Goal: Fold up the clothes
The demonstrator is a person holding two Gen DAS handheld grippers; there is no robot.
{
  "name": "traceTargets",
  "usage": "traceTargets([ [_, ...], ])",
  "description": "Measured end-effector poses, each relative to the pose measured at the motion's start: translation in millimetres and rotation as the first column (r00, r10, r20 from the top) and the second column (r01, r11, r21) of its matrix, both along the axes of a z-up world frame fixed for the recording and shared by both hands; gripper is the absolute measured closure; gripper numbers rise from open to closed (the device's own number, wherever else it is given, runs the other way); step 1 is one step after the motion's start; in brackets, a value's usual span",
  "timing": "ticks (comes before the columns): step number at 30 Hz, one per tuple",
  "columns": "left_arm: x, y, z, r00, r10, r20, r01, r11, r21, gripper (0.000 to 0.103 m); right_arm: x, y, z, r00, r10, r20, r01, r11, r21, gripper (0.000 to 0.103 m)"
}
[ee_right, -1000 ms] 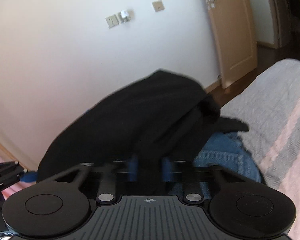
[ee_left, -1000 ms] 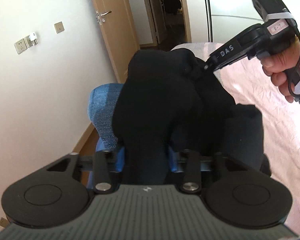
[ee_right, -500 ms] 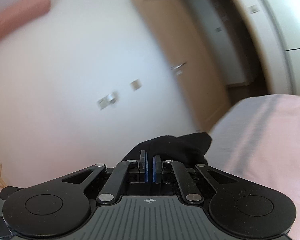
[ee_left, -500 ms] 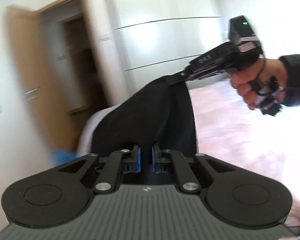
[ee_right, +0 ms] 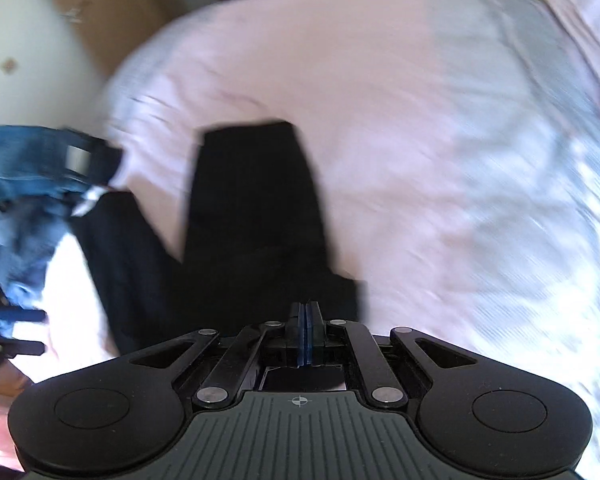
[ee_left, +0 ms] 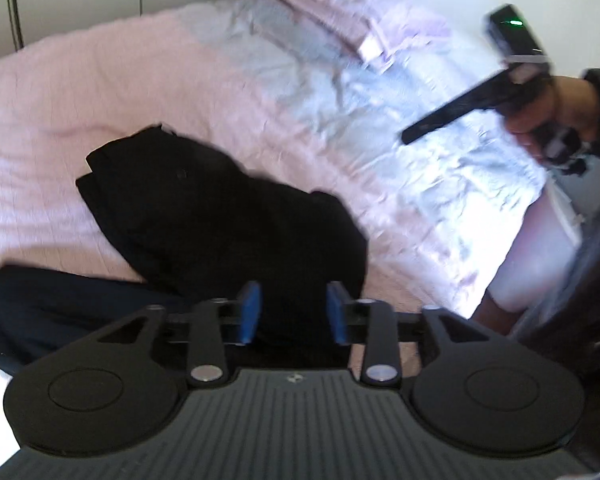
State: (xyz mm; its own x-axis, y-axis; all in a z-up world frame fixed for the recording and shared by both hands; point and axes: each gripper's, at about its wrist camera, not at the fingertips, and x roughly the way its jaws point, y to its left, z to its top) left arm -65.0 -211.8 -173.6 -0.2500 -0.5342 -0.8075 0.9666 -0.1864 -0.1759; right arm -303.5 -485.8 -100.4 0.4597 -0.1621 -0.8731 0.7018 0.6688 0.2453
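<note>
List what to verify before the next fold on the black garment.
1. Black garment lying on the bed: ok.
2. Left gripper open, nothing between its pads: ok.
3. Right gripper ready to grasp: not ok; it is shut and, in the left wrist view, held in the air away from the cloth.
4. Garment spread flat: not ok; it lies bunched, in two parts that splay apart.
5. Blue jeans clear of the black cloth: cannot tell; that edge is blurred.
</note>
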Motion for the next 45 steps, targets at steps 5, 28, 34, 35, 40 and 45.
traceTargets([
  [5,48.9,-34.3,-18.5,0.996,0.068,0.050,-0.071,0.996,0.050,0.044,11.1,3.4,-5.9,1.000,-0.004,-0.003,0.004,1.000,0.000,0.051],
  [28,284.4,-83.4,-115.5,0.935,0.330,0.126,-0.339,0.939,0.053,0.036,378.4,-8.9,-221.6,0.949,0.233,-0.213,-0.281,0.932,-0.228,0.044],
  [34,278.0,-127.3,-106.9,0.963,0.269,-0.004,-0.269,0.963,0.011,0.031,303.6,-33.6,-176.6,0.991,0.103,-0.086,-0.119,0.969,-0.217,0.095],
  [35,276.3,-140.0,-108.6,0.964,0.265,-0.028,-0.265,0.964,0.007,0.029,284.2,-39.5,-164.5,0.996,0.064,-0.058,-0.075,0.974,-0.215,0.095],
  [40,265.8,-215.9,-145.1,0.942,0.296,-0.157,-0.289,0.955,0.069,0.022,171.1,-60.1,-104.8,0.985,-0.162,0.060,0.173,0.952,-0.254,0.095],
  [45,240.9,-270.8,-192.2,0.924,0.353,-0.145,-0.327,0.929,0.174,0.033,54.3,-67.5,-86.8,0.918,-0.382,0.108,0.397,0.892,-0.215,0.103],
])
